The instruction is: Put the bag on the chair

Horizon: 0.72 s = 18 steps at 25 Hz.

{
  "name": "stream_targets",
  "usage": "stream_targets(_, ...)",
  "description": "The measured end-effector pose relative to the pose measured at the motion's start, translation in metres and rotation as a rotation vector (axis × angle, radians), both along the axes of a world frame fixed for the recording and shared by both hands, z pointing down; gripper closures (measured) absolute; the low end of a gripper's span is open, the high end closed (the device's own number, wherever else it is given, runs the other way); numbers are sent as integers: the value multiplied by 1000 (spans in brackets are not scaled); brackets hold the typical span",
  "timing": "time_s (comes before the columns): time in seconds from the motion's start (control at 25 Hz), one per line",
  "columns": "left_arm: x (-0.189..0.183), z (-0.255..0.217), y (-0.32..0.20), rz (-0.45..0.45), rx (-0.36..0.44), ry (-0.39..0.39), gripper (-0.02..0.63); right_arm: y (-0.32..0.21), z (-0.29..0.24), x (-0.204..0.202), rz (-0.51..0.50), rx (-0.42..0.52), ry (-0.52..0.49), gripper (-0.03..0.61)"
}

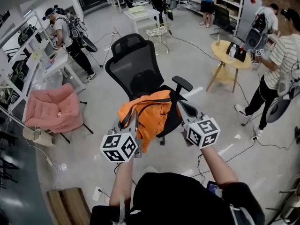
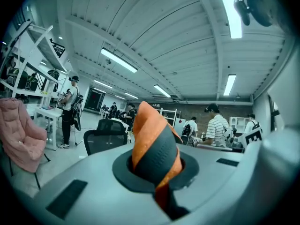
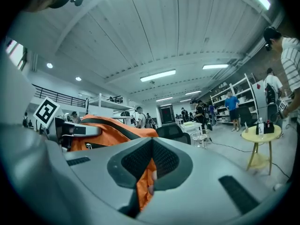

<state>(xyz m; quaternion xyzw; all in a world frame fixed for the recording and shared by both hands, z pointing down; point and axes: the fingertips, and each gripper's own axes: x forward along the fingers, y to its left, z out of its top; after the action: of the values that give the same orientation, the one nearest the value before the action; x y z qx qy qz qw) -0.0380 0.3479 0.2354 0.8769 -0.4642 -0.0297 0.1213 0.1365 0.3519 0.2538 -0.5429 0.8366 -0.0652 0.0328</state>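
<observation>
An orange bag with dark trim hangs between my two grippers, just above the seat of a black mesh office chair. My left gripper is shut on a twisted orange-and-dark strap of the bag. My right gripper is shut on a fold of orange fabric at the bag's other side. In the right gripper view the bag's body spreads to the left, with the left gripper beyond it. The chair's backrest stands ahead of the bag. Both grippers point level.
A pink padded chair stands at the left and a round yellow table at the right. Several people stand around the room. Behind the chair are a wire stool and a white table. Cables cross the floor.
</observation>
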Motion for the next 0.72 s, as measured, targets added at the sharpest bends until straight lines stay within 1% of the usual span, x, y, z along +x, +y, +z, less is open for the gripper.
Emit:
stream_targets(0.16,6,3,-5,-9,-25,4,603,-6,0,3,-18,-7,2,583)
stream_targets(0.28,6,8,-13,-15,-28,7,603,-17,4,4,-21,-13,5,583)
stream_targets(0.56,-3,11,-54,-16,-8,-7,603,-58,5,-11,-25,-2,11,583)
stream_targets(0.72,-6,9,-89,-13,4,-16,603,-93,4,-16,-28,0,15,583)
